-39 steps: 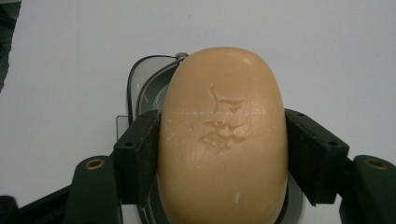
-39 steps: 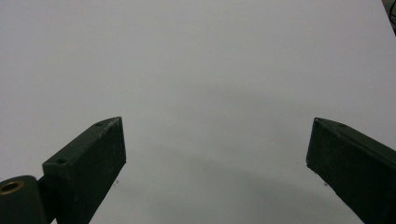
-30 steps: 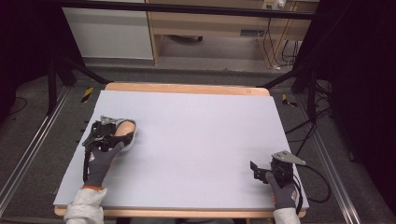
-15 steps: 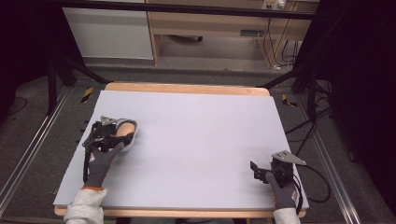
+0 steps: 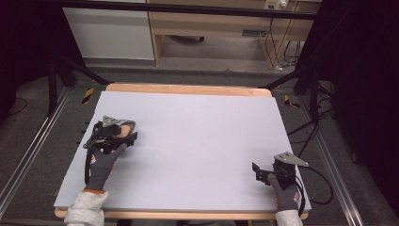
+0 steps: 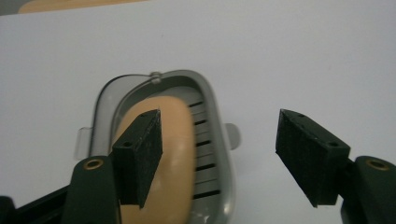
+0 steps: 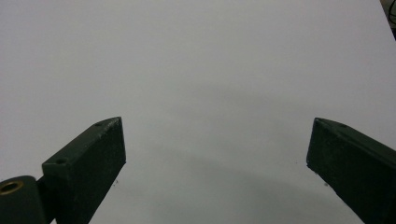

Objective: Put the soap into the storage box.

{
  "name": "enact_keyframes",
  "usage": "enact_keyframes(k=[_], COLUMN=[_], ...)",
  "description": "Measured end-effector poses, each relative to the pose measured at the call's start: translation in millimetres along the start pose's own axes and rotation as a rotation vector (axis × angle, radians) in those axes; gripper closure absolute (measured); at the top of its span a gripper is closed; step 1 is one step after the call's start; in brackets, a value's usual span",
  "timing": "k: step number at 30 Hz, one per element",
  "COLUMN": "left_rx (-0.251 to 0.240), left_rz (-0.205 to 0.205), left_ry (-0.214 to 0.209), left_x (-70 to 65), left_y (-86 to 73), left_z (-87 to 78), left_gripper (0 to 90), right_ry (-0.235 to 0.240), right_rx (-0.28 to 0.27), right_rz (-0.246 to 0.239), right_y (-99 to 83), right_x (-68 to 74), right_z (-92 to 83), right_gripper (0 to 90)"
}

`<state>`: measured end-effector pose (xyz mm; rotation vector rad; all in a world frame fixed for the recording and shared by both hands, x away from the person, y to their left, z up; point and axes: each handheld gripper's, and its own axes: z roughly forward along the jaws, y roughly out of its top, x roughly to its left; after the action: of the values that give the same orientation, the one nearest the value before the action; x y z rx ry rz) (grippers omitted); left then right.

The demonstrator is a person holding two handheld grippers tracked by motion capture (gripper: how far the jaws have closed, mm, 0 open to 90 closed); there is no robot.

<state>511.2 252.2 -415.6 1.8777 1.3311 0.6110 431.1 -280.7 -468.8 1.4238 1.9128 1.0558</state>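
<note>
Black jaws of our left gripper [image 6: 218,156] stand wide apart, clamping nothing. Seen in the left gripper view, one jaw hangs in front of the orange soap bar [image 6: 170,154]; whether it touches the bar, we cannot tell. The other jaw is over bare table, well outside the dish rim at 3 o'clock. The soap lies in a grey soap dish [image 6: 212,100] with a slotted floor; a thin wire loop arches over its rim at 12 o'clock, and small tabs stick out at 3 and 9 o'clock.

From the high view, our left gripper [image 5: 123,133] and the dish sit at about 9 o'clock on the pale grey table [image 5: 197,136], gloved left hand [image 5: 102,160] behind it.

Our right gripper [image 5: 259,172] rests near 4 o'clock, well apart from the dish. Its jaws are also spread wide, with only bare tabletop between them.
</note>
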Motion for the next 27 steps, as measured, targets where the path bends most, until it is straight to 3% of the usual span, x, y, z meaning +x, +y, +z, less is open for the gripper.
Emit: enact_keyframes(k=[3,6,13,27], left_rx=[-0.009,-0.031,-0.034,-0.012], left_rz=[0.007,0.012,0.039,0.110], left_ry=[-0.017,-0.064,-0.117,-0.166], left_x=[-5.2,-14.7,-28.7,-57.0], left_y=[1.7,3.8,1.8,-19.7], left_z=[-2.5,-7.1,-10.6,-14.7], left_gripper=[31.2,31.6,32.2,32.9], right_ry=[0.005,0.005,0.011,0.029], right_rx=[0.000,0.000,-0.002,0.001], right_rz=[0.003,0.003,0.003,0.008], right_y=[0.2,0.2,0.1,-0.8], right_x=[-0.2,-0.5,-1.1,-2.5], right_z=[-0.3,-0.2,-0.9,-2.0], right_gripper=[4.8,4.8,4.8,4.9])
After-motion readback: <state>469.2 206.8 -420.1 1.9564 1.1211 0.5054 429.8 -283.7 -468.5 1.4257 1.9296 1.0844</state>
